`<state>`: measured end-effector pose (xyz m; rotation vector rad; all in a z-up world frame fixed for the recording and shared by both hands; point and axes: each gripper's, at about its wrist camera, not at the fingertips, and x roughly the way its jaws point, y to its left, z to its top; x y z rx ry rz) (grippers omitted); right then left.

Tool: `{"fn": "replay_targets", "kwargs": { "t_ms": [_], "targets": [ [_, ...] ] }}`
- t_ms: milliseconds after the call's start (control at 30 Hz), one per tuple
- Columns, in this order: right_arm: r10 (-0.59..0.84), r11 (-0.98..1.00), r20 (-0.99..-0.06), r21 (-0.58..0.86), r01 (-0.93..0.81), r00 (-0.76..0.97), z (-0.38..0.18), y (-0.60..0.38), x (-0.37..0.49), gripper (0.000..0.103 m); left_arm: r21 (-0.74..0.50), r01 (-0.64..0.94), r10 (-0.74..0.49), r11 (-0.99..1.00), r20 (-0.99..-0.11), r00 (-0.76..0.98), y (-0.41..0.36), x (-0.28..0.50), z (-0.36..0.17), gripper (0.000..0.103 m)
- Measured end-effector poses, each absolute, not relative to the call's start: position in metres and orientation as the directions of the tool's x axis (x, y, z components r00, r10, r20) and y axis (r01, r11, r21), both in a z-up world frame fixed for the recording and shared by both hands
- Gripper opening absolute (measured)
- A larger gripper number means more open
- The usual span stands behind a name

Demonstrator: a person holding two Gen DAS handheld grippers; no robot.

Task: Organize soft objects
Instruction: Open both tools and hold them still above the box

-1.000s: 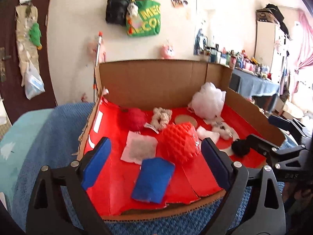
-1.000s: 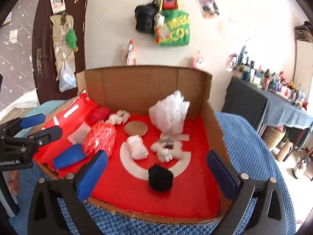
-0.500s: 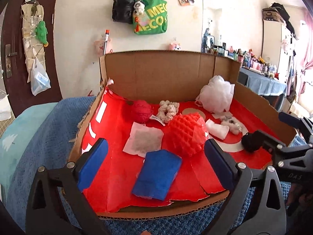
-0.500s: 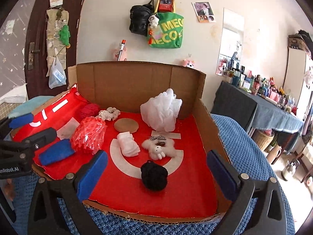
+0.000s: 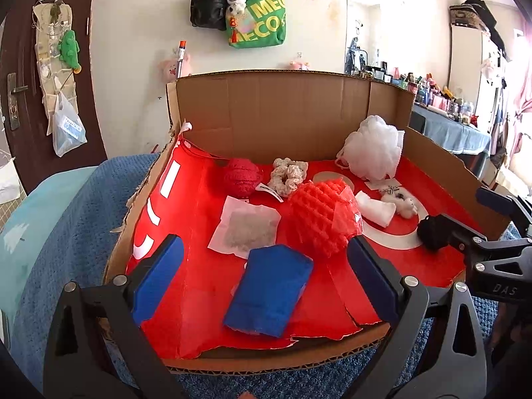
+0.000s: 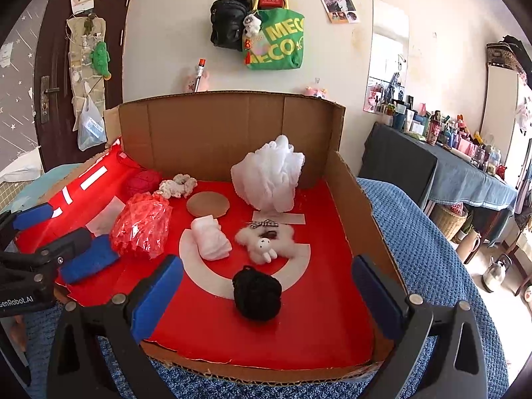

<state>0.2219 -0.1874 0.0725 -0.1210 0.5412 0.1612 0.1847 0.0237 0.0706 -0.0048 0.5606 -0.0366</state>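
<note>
1. Fingers of left gripper (image 5: 264, 277) spread wide, empty; flat blue cloth pad (image 5: 269, 291) lies between them, long axis running fwd-back
2. Right gripper (image 6: 266, 296) also agape, empty, round black yarn ball (image 6: 257, 297) nearest it, both w/in red-lined cardboard box (image 6: 352, 199)

open front edge of the cardboard box (image 6: 229, 126) gives entry; its tall back wall probably blocks beyond.

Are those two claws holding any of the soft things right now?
No. The left claw and right claw are both open and empty, short of the cardboard box.
</note>
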Motion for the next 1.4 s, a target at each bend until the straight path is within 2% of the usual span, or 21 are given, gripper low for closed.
{"fn": "replay_targets", "kwargs": {
  "t_ms": [1400],
  "targets": [
    [0.124, 0.979, -0.527, -0.074, -0.19, 0.841, 0.0715, -0.1872, 0.2224, 0.103, -0.008, 0.03, -0.03, 1.0, -0.543, 0.839, 0.0216, 0.1883, 0.0691, 0.1]
  ]
}}
